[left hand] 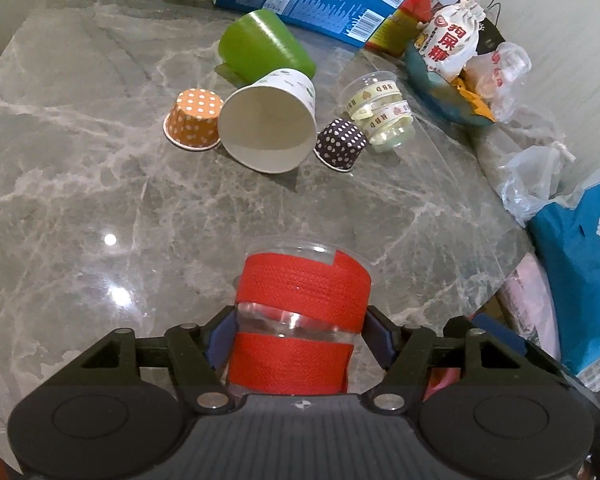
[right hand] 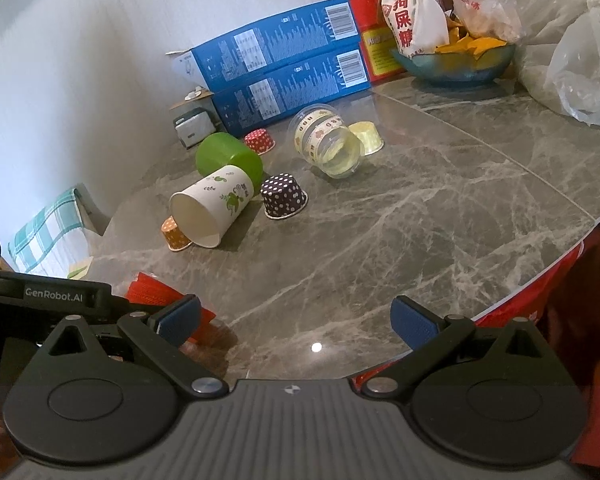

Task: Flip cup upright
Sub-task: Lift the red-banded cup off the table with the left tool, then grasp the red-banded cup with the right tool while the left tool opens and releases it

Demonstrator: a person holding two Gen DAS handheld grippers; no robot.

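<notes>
My left gripper [left hand: 296, 334] is shut on a clear plastic cup wrapped in red ribbon [left hand: 300, 304], held above the marble table [left hand: 100, 220] with its rim pointing away from me. A sliver of that red cup [right hand: 152, 290] shows at the lower left of the right wrist view. My right gripper [right hand: 296, 320] is open and empty over the table's near edge. A white paper cup [left hand: 268, 124] [right hand: 212, 208], a green cup [left hand: 264, 44] [right hand: 228, 156] and a clear cup with cream ribbon [left hand: 380, 112] [right hand: 328, 144] lie on their sides.
Small dotted baking cups stand upside down: orange [left hand: 194, 124] [right hand: 174, 234] and dark [left hand: 340, 144] [right hand: 284, 196]. A red one [right hand: 260, 140] and a yellow one [right hand: 366, 136] sit further back. Blue boxes [right hand: 280, 64], a snack bowl [right hand: 460, 62] and plastic bags [right hand: 580, 72] line the back and right.
</notes>
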